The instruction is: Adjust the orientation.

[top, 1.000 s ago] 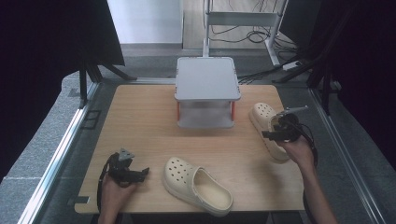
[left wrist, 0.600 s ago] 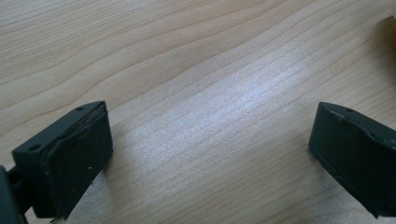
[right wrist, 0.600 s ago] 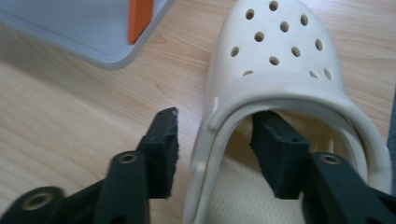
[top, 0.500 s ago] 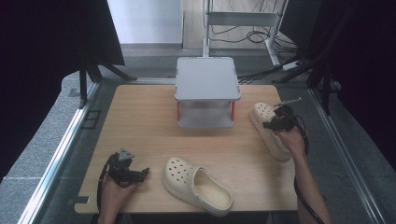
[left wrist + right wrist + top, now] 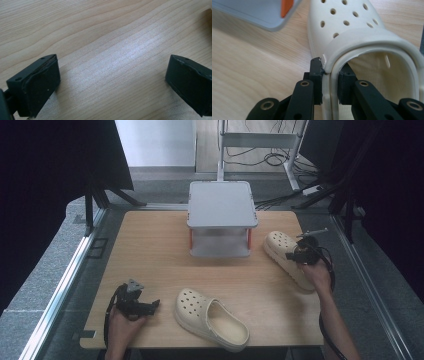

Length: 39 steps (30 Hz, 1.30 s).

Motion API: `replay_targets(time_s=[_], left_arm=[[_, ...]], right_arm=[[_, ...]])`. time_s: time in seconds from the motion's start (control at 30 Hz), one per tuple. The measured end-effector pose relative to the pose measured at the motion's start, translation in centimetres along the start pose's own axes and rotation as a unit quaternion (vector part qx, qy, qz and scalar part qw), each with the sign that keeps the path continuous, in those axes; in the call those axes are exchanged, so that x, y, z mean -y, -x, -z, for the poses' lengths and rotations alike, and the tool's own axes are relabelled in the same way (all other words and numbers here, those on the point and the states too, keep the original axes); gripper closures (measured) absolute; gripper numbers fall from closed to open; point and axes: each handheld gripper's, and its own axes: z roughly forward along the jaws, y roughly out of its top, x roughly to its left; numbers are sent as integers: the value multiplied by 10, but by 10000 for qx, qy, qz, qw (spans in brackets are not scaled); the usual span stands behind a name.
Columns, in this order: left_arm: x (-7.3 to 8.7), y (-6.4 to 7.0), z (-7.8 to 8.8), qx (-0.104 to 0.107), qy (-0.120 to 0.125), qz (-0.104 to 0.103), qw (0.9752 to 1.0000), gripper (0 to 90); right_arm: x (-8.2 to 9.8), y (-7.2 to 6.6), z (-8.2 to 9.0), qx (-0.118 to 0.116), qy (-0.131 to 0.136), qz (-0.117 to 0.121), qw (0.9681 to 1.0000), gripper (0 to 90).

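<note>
desk (image 5: pixel 150 250): we see a wooden top with a grey rack (image 5: pixel 221 205) at the upper middle of the high view.
right clog (image 5: pixel 287 257): it lies flat at the right of the high view, just beside the rack; that is the shoe we are working on.
left clog (image 5: pixel 210 317): it lies at the lower middle, well apart from the other, untouched.
right tool (image 5: pixel 330 83): its jaws have just been closing and now pinch the side wall of the right clog, one jaw outside, one inside the opening.
left tool (image 5: pixel 112 82): jaws wide apart over bare wood, nothing between them; it rests at the lower left (image 5: pixel 134 302).
risk: we judge the bite thin, on soft rim only; on a lift the clog could swing, twist or slip out, or knock the rack.
views: the right gripper view shows the pinch itself and an orange rack post (image 5: pixel 287 6); the high view shows the layout of both clogs.
</note>
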Motion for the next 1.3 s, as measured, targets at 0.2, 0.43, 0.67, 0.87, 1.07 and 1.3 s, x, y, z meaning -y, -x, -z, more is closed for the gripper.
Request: replay_targets(time_s=[0.2, 0.43, 0.67, 0.87, 1.07, 1.3], left_arm=[[0, 0, 0, -1, -9, -9, 10000, 0], [0, 0, 0, -2, -11, -10, 10000, 0], [0, 0, 0, -1, -7, 1, 10000, 0], [0, 0, 0, 4, -9, 2, 10000, 0], [0, 0, 0, 6, -13, -14, 10000, 0], [0, 0, 0, 8, -13, 1, 10000, 0]], right_arm=[[6, -15, 21, 76, 49, 224, 9997, 772], [14, -53, 48, -147, 211, 627, 9977, 771], [15, -90, 55, -423, 228, 920, 9946, 771], [11, -136, 45, -819, 142, 1298, 9881, 771], [9, -178, 30, -1148, 34, 1615, 9802, 771], [12, -214, 10, -1329, -124, 1884, 9730, 771]])
